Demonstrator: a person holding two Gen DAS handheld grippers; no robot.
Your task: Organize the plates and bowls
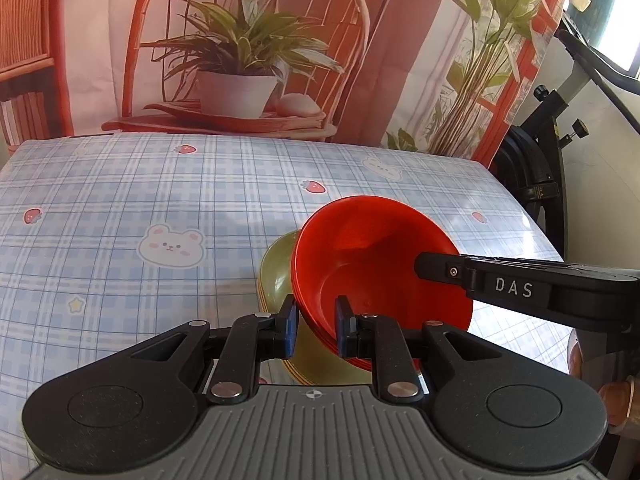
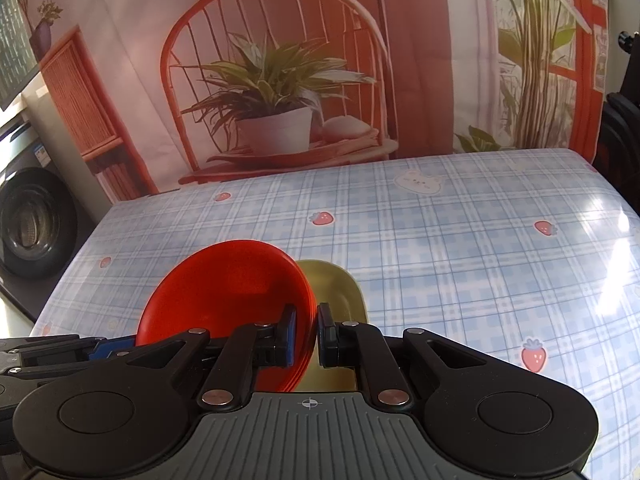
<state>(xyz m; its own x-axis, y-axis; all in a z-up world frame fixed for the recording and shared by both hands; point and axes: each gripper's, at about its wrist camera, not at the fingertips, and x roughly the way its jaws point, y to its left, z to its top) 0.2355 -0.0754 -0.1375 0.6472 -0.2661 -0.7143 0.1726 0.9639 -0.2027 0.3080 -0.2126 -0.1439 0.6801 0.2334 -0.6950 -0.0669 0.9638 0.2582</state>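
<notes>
Red bowls, a nested stack by the ridged edge lines, carried tilted above the worktop, with olive-green bowls just behind them.

Left gripper: jaws clenched on the red stack's rim at 6 o'clock in its own view. Right gripper: jaws clenched on the rim at 5 o'clock of the red stack in its view; whether the green rim is also pinched, cannot tell.

Checked cloth with bears and strawberries looks bare ahead.

Judgement: mid-carry, both hands sharing one load. To do it well, keep both grips moving together, level the stack before lowering, set the base flat on the cloth, then release one side at a time. Risk: uneven pull tips or splits the nest.
</notes>
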